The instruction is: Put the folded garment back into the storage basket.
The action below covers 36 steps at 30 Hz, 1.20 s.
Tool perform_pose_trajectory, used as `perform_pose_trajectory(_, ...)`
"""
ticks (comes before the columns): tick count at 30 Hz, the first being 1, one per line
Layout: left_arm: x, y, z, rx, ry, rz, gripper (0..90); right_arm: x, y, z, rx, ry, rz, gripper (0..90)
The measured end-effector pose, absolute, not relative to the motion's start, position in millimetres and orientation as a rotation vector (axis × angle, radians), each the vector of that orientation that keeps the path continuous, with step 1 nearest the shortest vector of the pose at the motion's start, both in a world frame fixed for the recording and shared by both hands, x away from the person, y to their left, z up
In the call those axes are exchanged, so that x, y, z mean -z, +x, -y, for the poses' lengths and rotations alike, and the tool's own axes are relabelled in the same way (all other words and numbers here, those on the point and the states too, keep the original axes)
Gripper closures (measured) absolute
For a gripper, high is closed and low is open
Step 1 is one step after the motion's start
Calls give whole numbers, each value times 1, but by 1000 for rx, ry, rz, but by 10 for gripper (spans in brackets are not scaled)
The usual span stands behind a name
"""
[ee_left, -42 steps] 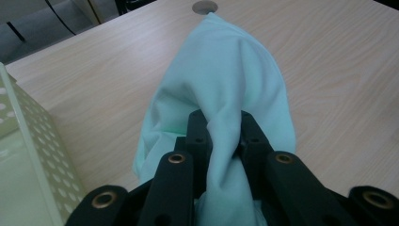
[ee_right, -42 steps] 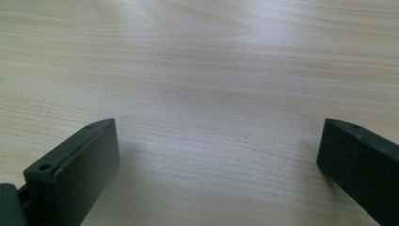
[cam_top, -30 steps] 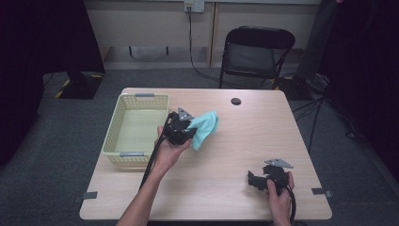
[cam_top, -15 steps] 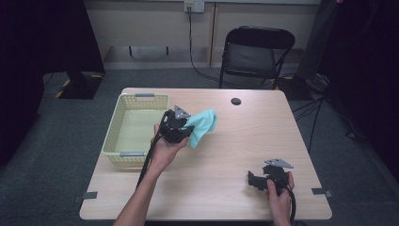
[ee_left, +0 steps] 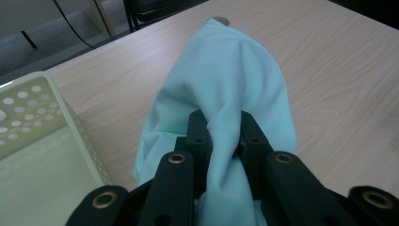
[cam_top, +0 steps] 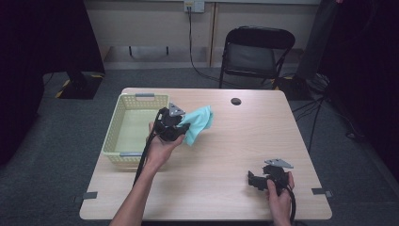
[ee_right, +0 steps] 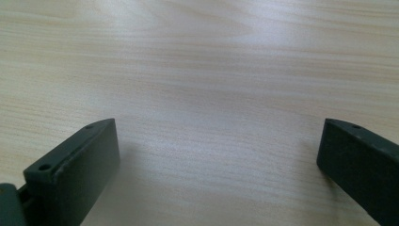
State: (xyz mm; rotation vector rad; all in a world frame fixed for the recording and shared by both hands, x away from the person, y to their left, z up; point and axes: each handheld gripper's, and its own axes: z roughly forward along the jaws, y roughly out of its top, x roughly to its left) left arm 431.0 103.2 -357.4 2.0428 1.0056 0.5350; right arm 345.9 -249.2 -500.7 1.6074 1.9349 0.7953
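The left hand-held gripper [cam_top: 181, 128] is clamped on a bunched cloth [cam_top: 198, 123], its jaws pinching a fold of it, and holds the cloth above the table [cam_top: 226, 155] just beside the basket [cam_top: 123, 123]. The right hand-held gripper [cam_top: 252, 180] rests near the table's front right corner, jaws spread wide with nothing between them.

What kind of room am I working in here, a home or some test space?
Most likely a lab or test room, not a home: one bare wooden table on grey carpet, a folding chair against a plain wall with a socket and cable, and tape marks on the floor.
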Motion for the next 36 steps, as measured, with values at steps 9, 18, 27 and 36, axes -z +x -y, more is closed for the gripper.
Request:
perform_pose_trajectory(9, 353, 430, -114, -533, 2025, -1018, 789, 501, 346, 249, -795, 1607, -1935, 0)
perform_pose_trajectory(18, 346, 428, -126, -549, 2002, -1027, 789, 501, 346, 249, -795, 1608, -1935, 0)
perform_pose_trajectory(27, 342, 429, -137, -556, 1996, -1040, 789, 501, 346, 249, -796, 1607, -1935, 0)
perform_pose_trajectory(36, 339, 426, -150, -576, 1984, -1053, 789, 501, 346, 249, -796, 1608, -1935, 0)
